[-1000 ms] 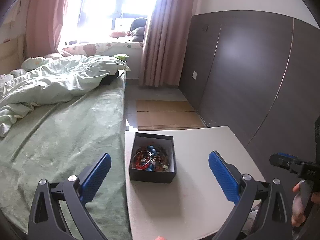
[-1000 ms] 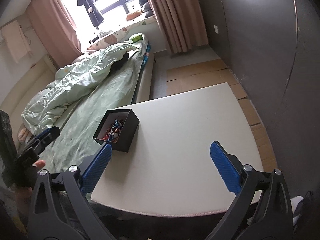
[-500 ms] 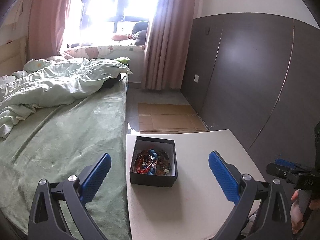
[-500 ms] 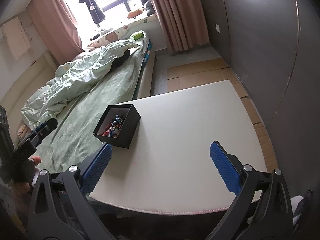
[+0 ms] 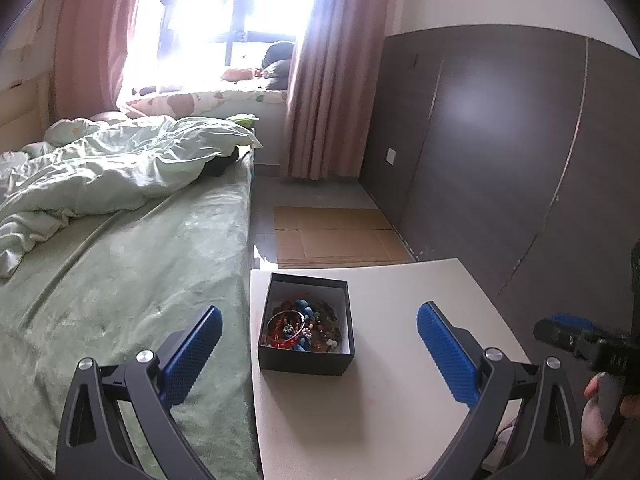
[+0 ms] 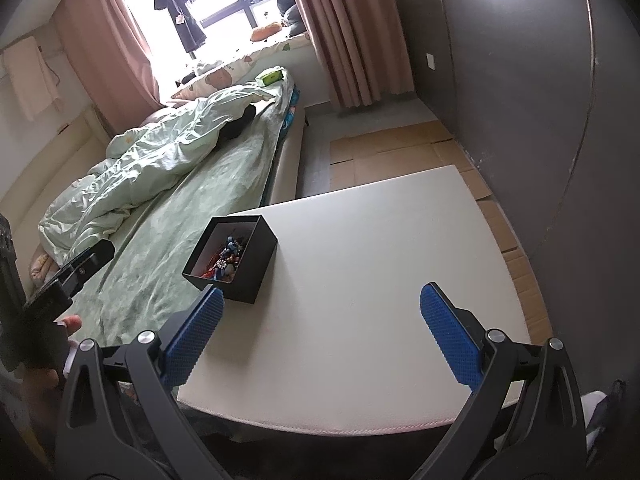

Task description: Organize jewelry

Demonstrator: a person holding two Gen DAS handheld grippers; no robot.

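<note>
A black open box (image 5: pixel 306 354) stands at the left edge of a white table (image 5: pixel 392 392). It holds a tangle of beads and bangles (image 5: pixel 302 326). The box also shows in the right wrist view (image 6: pixel 256 268) at the table's far left. My left gripper (image 5: pixel 318 344) is open and empty, held above and just short of the box. My right gripper (image 6: pixel 320 332) is open and empty over the table's near side, right of the box. The right gripper's tip shows in the left wrist view (image 5: pixel 568 336), and the left gripper's tip shows in the right wrist view (image 6: pixel 86 260).
A bed with a green cover (image 5: pixel 120 280) and a rumpled duvet (image 5: pixel 100 176) runs along the table's left side. Flattened cardboard (image 5: pixel 332 236) lies on the floor beyond the table. A dark panelled wall (image 5: pixel 520 160) stands to the right.
Both grippers have moved a little closer to the table. The box sits larger and lower in the left wrist view. Both stay open.
</note>
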